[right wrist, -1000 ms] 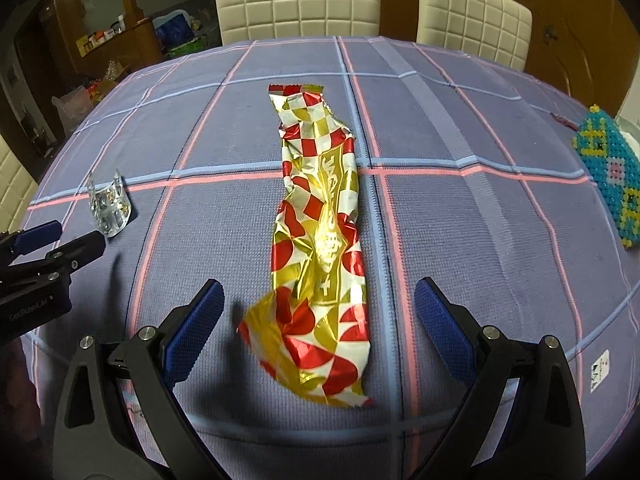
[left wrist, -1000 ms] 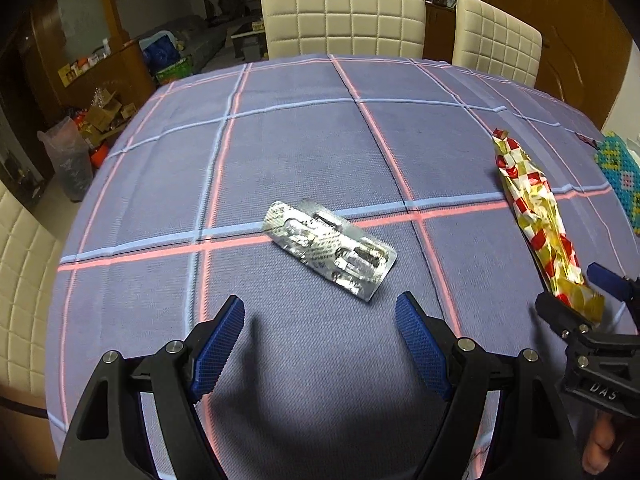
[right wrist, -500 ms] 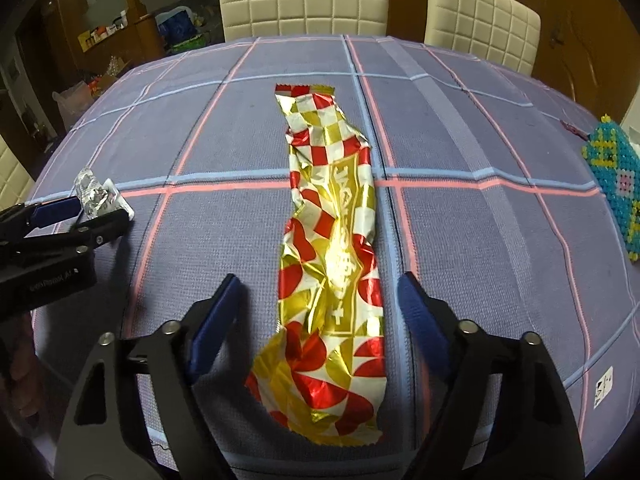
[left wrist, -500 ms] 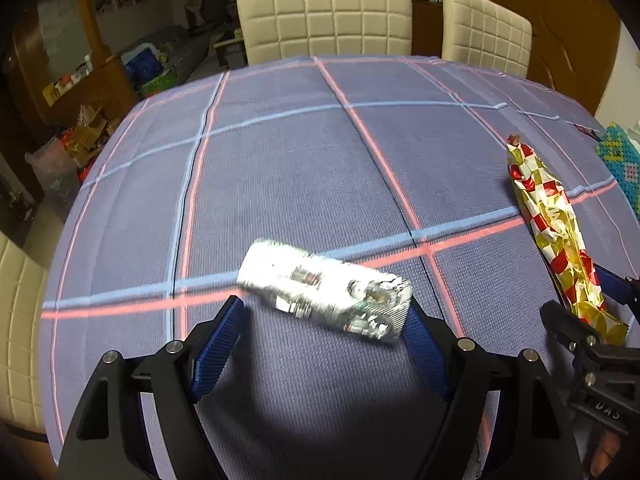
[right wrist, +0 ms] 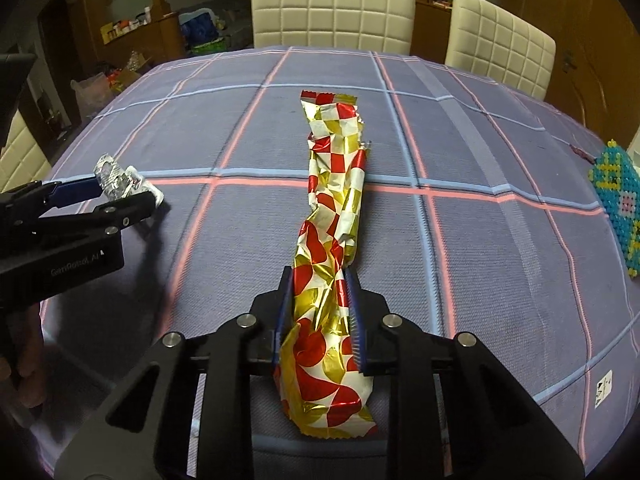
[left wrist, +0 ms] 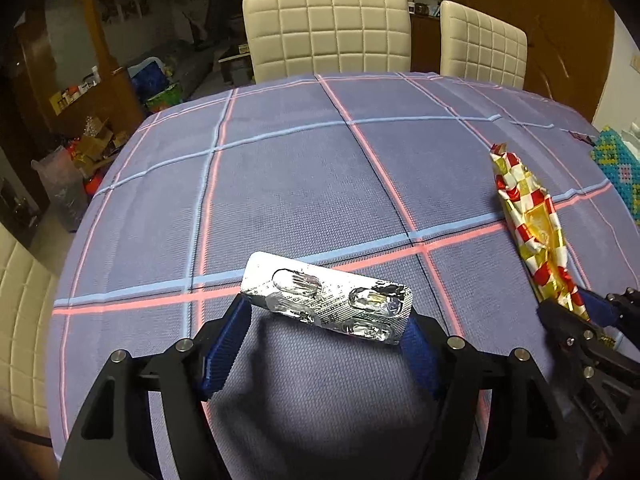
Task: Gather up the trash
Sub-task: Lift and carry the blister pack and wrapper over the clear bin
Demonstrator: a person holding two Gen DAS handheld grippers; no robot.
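Note:
A silver blister pack (left wrist: 328, 304) spans the blue pads of my left gripper (left wrist: 326, 314), whose jaws are closing on its two short ends; it hangs tilted just above the cloth, with a shadow under it. In the right wrist view the same pack (right wrist: 116, 176) sticks out of the left gripper (right wrist: 120, 196) at the left. A long crumpled wrapper (right wrist: 336, 184), red, gold and white, lies lengthwise on the table. My right gripper (right wrist: 318, 280) is shut on its near part, squeezing it narrow. The left wrist view has the wrapper (left wrist: 528, 208) and the right gripper (left wrist: 568, 312) at the right edge.
The table carries a blue-grey cloth (left wrist: 300, 180) with pink and light-blue lines. A beaded mat (right wrist: 616, 200) lies at its right edge, and a small white sticker (right wrist: 604, 392) near the front right. Two cream padded chairs (left wrist: 328, 32) stand at the far side.
The left gripper came forward around the blister pack, narrowed onto its ends and raised it off the cloth. The right gripper's jaws went from wide open to shut on the wrapper, pinching it.

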